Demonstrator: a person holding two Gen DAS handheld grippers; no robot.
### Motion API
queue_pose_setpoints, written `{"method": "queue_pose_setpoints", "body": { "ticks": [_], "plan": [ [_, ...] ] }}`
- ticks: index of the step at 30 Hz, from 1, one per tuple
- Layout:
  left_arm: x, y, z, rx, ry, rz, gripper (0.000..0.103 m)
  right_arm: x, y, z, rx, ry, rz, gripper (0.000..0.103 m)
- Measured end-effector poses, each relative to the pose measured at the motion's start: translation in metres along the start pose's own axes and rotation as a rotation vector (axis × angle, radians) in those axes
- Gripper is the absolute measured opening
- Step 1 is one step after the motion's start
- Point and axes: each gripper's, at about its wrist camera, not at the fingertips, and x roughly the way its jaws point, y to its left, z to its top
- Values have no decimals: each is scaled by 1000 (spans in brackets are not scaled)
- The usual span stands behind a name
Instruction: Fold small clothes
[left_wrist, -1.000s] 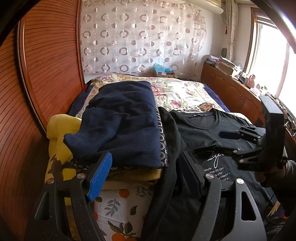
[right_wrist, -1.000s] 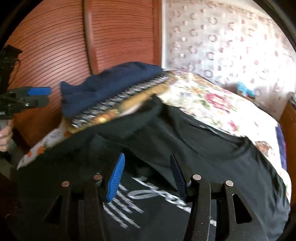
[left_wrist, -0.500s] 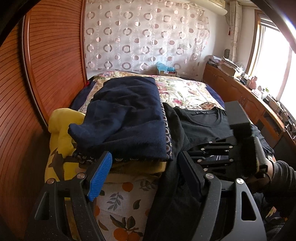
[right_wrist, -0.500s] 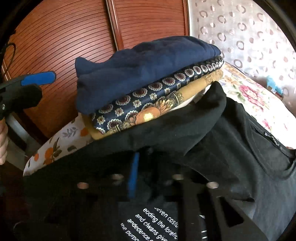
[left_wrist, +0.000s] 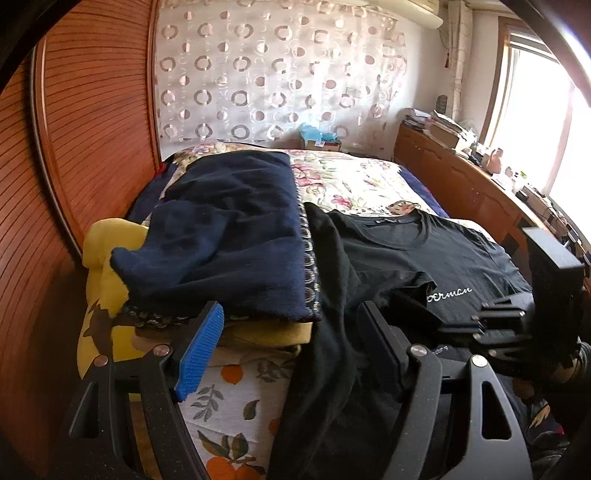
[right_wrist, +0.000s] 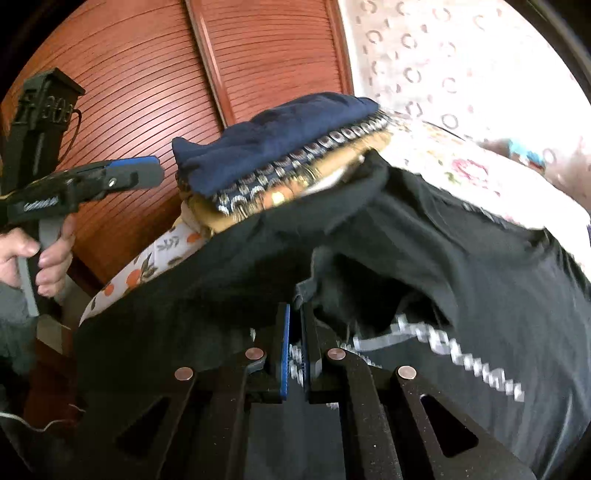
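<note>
Your black T-shirt (left_wrist: 436, 258) lies spread on the bed (left_wrist: 369, 181), its left edge rumpled against the folded pile (left_wrist: 229, 236). Your right gripper (right_wrist: 297, 321) is clamped, apparently on a sleeve fold. Your left gripper (left_wrist: 288, 347) hangs wide open, empty.

**Daylight from the window, blur on the right wrist view**

Daylight pours in through the window (left_wrist: 532, 110) at two o'clock in the left wrist view, blown out to white glare. The bedspread (left_wrist: 354, 177) is brightly lit, while the black T-shirt (left_wrist: 436, 258) swallows detail in shadow. This view is sharp. The right wrist view is smeared by motion blur: the shirt's white lettering (right_wrist: 461, 354) streaks, and the curtain (right_wrist: 443, 74) at one o'clock is overexposed. Both fisheye views bend lines and darken to black at the rim.
</note>
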Motion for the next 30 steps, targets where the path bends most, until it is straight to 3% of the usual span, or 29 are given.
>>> {"method": "queue_pose_setpoints", "body": {
  "ticks": [5,10,11,12,17,21,30],
  "plan": [
    [6,-11,3,22,6,-18,76,-23,-1,-25,40,15,-13,5],
    [10,-24,10,55,5,-29,76,-36,-9,-29,56,0,-80,27],
    [11,-27,12,62,3,-32,76,-40,-12,-30,61,-5,-93,41],
    [12,-30,15,72,0,-32,76,-46,-13,-30,66,-15,-102,45],
    [24,-49,33,129,-9,-49,75,-56,-28,-23,61,-30,-178,45],
    [50,-69,51,194,22,-72,59,-60,-48,-23,74,-32,-257,45],
    [139,-96,72,310,184,47,46,-111,-100,-55,185,-43,-378,45]
  ]
}}
